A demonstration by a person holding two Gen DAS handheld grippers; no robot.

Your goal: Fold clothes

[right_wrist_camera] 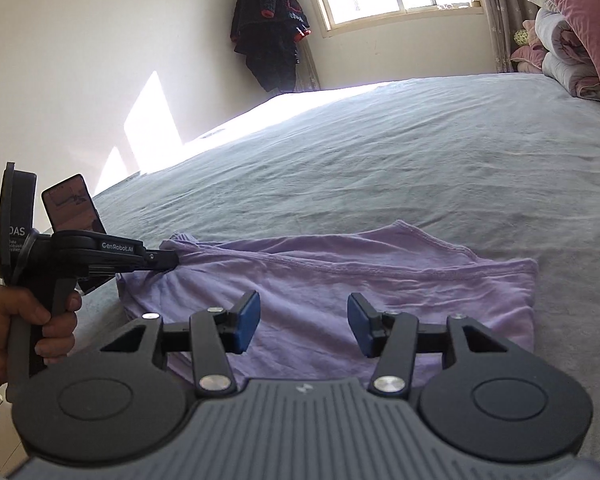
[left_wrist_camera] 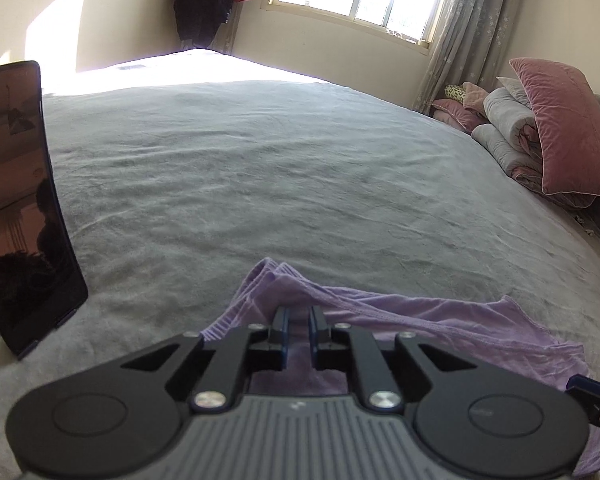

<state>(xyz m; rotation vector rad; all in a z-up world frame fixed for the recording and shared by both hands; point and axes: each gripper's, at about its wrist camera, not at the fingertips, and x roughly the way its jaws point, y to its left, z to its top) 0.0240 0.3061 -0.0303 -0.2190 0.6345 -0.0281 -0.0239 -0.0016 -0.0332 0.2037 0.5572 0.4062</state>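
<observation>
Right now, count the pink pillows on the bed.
2 visible: a large pink pillow leaning on the rolled bedding, a smaller pillow behind, near the curtain. Others may be hidden.

Each gripper is built of black linkage arms on two round black discs, joined by silver screws to a ribbed grey housing. The right gripper (right_wrist_camera: 304, 326) carries blue pads (right_wrist_camera: 249, 322). "GenRobot.AI" is printed in white on the left gripper (right_wrist_camera: 172, 261), above its grey handle.
</observation>
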